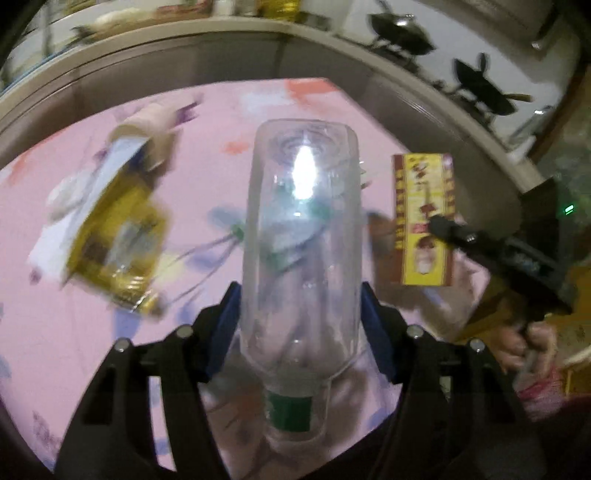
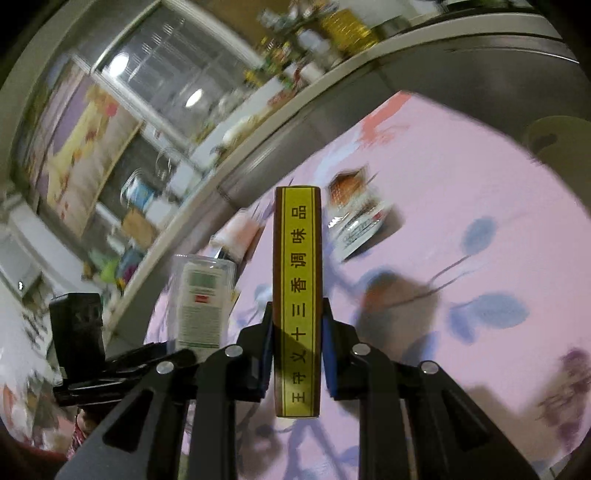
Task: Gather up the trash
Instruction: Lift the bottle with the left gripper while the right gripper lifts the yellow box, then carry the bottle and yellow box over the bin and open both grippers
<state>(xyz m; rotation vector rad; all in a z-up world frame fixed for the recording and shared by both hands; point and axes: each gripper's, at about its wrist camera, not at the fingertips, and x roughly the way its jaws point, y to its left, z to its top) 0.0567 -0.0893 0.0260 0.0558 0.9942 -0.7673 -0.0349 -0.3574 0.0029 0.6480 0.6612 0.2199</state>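
With the left gripper (image 1: 299,317) clamping the bottle (image 1: 301,236) and the right gripper (image 2: 297,350) pinching the box (image 2: 297,295), both ahead of the fingers, carry them level and keep both grips firm.

A home kitchen: woks (image 1: 402,31) hang beside cluttered shelves (image 2: 280,70).

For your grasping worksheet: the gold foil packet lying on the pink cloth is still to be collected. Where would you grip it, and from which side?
Judging by its flat pose, take the gold foil packet by one free edge, coming low from the side over the pink cloth. Its crinkled near end seems to lift slightly, offering the fingers a lip; blur hides finer detail.
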